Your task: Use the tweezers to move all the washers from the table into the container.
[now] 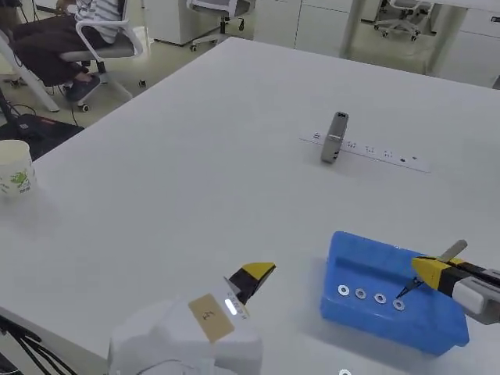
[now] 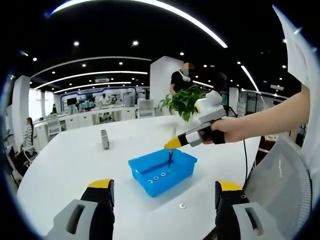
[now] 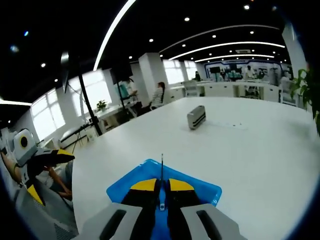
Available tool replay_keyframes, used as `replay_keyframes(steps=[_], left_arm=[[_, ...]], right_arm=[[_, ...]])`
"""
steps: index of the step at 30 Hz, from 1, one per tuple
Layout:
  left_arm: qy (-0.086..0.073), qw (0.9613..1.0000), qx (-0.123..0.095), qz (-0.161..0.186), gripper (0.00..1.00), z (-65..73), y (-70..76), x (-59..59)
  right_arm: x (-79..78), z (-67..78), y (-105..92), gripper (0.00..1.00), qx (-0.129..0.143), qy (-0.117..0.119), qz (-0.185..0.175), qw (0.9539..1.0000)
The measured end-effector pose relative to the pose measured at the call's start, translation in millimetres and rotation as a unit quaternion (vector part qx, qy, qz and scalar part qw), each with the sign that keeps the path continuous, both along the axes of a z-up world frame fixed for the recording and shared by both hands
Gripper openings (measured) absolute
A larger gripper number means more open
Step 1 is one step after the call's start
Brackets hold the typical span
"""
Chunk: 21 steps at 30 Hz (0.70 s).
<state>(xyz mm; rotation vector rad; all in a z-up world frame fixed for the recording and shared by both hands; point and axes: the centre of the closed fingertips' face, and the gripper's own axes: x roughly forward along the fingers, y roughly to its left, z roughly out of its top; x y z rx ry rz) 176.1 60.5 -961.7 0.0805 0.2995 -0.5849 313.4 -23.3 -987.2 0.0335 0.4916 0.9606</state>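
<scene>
A blue container (image 1: 367,254) sits on the white table with several washers (image 1: 360,294) in a row on its floor. My right gripper (image 1: 426,269) hangs over the container's right side, shut on thin tweezers (image 1: 406,291) whose tip points down near the rightmost washer (image 1: 398,304). In the right gripper view the tweezers (image 3: 161,167) stick out between the shut jaws over the container (image 3: 202,189). My left gripper (image 1: 254,275) rests left of the container, open and holding nothing. One washer (image 2: 183,205) lies on the table in front of the container (image 2: 145,167).
A grey metal block (image 1: 334,137) stands on a labelled strip at the far middle of the table. A paper cup (image 1: 14,168) sits near the left edge. An office chair (image 1: 101,39) and a seated person are beyond the far left corner.
</scene>
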Motion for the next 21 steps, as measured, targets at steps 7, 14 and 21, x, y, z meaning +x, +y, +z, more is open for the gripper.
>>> replay_keyframes(steps=[7,14,21], left_arm=[[-0.002,1.0,-0.004,0.002,0.84,1.3,1.0,0.1],[-0.003,1.0,-0.004,-0.001,0.84,1.6,0.3,-0.4],[-0.005,1.0,-0.007,-0.002,0.84,2.7,-0.5,-0.6]], right_arm=[[-13.4,14.6,1.2,0.03,0.03,-0.004,0.0,0.9995],[-31.6,25.9,6.9,0.03,0.054,-0.003,0.011,0.9985],[-56.0,27.6,20.2,0.03,0.074,0.008,0.041,0.9964]])
